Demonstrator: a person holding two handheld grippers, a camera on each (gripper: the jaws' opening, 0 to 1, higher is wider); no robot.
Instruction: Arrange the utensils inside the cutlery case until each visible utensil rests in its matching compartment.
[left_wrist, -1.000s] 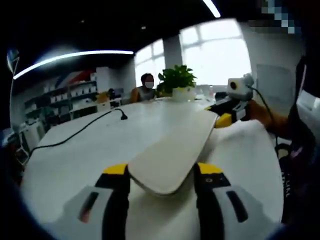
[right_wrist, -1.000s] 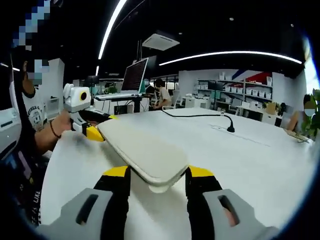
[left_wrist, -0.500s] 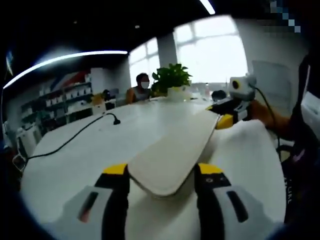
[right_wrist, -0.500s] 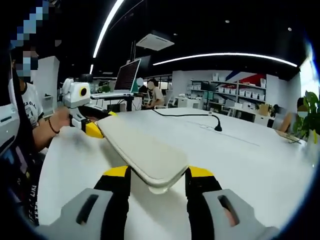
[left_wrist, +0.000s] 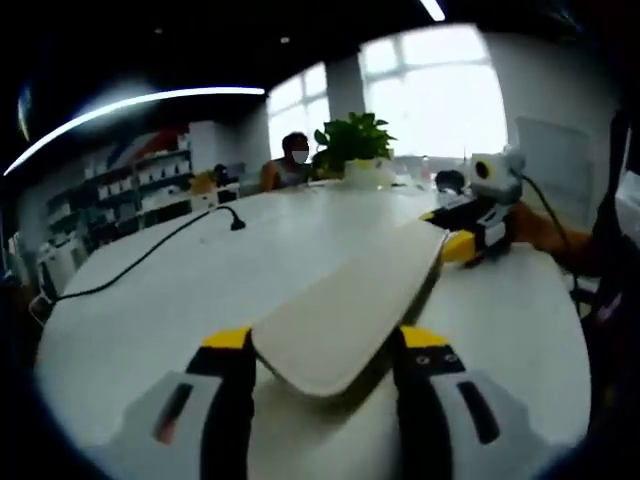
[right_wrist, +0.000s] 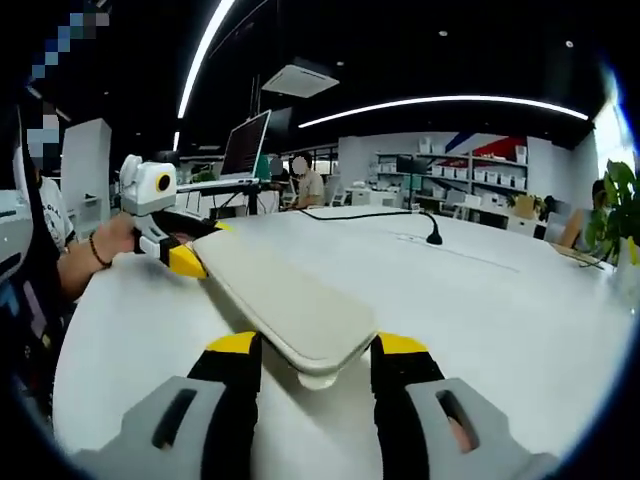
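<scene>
Cutlery case: one, a flat cream closed case (left_wrist: 345, 320), held above the white table (left_wrist: 180, 300); in the right gripper view it (right_wrist: 285, 305) runs from 6 o'clock up toward 10 o'clock.
Left gripper (left_wrist: 322, 345): jaws pinching one end of the case; in the right gripper view it (right_wrist: 185, 258) clamps the far end at 10 o'clock.
Right gripper (right_wrist: 305, 350): jaws pinching the opposite end; in the left gripper view it (left_wrist: 462, 243) grips at 2 o'clock.
Utensils: none countable, the case is shut.
Cables: one black cable (left_wrist: 150, 255) on the table, at 10 o'clock.
Plants: one potted plant (left_wrist: 352, 145), at 12 o'clock.
Monitors: one (right_wrist: 245, 148), at 11 o'clock.
</scene>
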